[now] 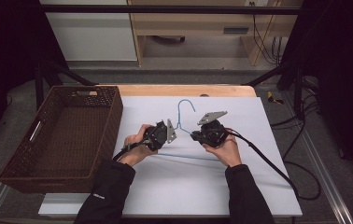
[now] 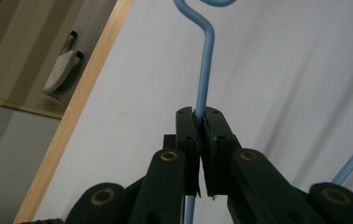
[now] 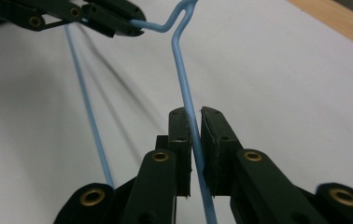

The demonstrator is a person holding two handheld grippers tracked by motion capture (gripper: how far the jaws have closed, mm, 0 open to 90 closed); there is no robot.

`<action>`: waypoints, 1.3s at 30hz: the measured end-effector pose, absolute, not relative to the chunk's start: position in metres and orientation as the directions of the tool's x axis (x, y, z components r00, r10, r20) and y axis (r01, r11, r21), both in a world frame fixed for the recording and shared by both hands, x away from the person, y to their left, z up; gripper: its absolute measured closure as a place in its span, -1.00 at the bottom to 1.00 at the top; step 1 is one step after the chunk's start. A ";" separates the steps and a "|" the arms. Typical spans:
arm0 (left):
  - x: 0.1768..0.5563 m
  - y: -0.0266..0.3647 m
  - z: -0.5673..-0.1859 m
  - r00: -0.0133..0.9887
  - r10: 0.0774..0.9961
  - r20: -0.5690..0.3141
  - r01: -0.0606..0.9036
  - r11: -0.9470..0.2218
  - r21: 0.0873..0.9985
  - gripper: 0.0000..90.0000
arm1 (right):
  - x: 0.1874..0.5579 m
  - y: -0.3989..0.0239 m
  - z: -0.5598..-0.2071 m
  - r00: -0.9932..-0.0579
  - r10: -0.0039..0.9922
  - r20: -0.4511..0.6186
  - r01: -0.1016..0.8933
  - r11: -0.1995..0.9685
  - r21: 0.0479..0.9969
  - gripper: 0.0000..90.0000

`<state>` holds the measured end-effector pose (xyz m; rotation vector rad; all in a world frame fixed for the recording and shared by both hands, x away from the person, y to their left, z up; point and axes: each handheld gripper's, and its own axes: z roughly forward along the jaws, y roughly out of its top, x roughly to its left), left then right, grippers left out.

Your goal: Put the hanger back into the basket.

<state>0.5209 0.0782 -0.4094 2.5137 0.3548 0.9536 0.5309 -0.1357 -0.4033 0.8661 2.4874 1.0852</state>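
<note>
- A thin blue wire hanger [image 1: 182, 122] is over the white sheet [image 1: 258, 186] that covers the table [image 1: 184, 90].
- The left claw [image 1: 170, 132] is pinching the hanger. In the left gripper view its two black jaws are pressed onto the blue wire just under the hook.
- The right claw [image 1: 194, 136] is also at the hanger. In the right gripper view the wire runs between its jaws. There is a small gap next to the wire, so I cannot tell if it grips hard or just rests around it.
- Both claws meet near the neck of the hanger, close to each other. The hook [image 1: 186, 103] points away from the person.
- The long bottom wire of the hanger stretches under the two hands, close to the sheet.
- A big brown basket [image 1: 34, 172] sits at the left of the table, well apart from the hanger. Nothing is in it as far as I can see.
- I think the grabbing part is done. The hanger is not in the basket yet, so moving it is probably what is left.
</note>
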 end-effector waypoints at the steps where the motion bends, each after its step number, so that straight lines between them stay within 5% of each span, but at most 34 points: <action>1: 0.519 0.077 -0.407 0.732 0.380 0.566 0.088 -0.876 0.475 0.93 | 0.530 -0.137 -0.401 -0.777 0.628 -0.029 0.406 0.536 0.740 0.82; 14: 0.504 0.075 -0.375 0.662 0.552 0.508 0.273 -0.808 0.522 0.93 | 0.503 -0.177 -0.357 -0.718 0.695 -0.018 0.352 0.386 0.853 0.13; 26: 0.503 0.079 -0.354 0.634 0.655 0.410 0.391 -0.730 0.561 0.93 | 0.468 -0.215 -0.357 -0.640 0.767 0.046 0.353 0.240 0.904 -0.55; 39: 0.499 0.095 -0.314 0.617 0.721 0.315 0.465 -0.658 0.592 0.93 | 0.437 -0.254 -0.384 -0.576 0.812 0.095 0.400 0.178 0.899 -0.77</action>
